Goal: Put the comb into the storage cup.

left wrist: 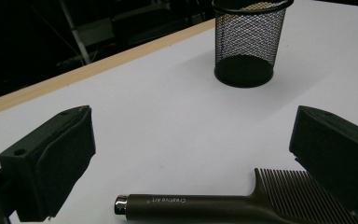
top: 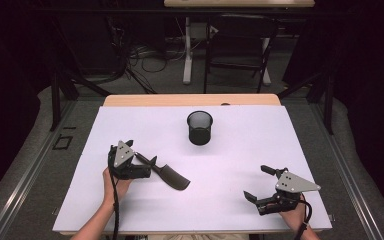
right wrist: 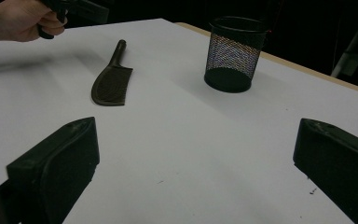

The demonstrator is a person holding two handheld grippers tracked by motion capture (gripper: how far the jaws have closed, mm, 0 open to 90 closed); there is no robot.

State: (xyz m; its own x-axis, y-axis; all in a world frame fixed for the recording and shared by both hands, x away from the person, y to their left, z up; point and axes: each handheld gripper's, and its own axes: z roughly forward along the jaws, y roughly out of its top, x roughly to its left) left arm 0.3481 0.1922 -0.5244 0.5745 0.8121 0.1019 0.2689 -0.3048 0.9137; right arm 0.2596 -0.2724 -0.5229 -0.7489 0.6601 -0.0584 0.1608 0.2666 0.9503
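Reaching for the comb (top: pixel 172 176) with the left gripper (top: pixel 147 162), fingers (left wrist: pixel 51 158) spread wide and straddling the handle, nothing gripped yet. Lying flat on the white worktop (top: pixel 240 165), handle end toward the left hand (top: pixel 114 186), toothed blade pointing toward the middle of the sheet, well apart from the black mesh cup (top: pixel 200 128) standing upright farther back. Showing in the left gripper view as a brown handle (left wrist: pixel 186 205) running across the bottom between the two pads, teeth tucked just beside the right-hand pad. Waiting low at the near right corner with the right gripper (top: pixel 260 182), fingers (right wrist: pixel 56 168) also parted wide and holding nothing, aimed across the sheet at the comb (right wrist: pixel 109 81) and the cup (right wrist: pixel 233 53). Judging this as the approach before a pick-up, likely heading toward dropping the comb into the cup. Calling next for lowering a little, centring on the handle, and closing across its narrow sides, since anything flat and thin like this may be slipping or pivoting if pinched near the teeth.
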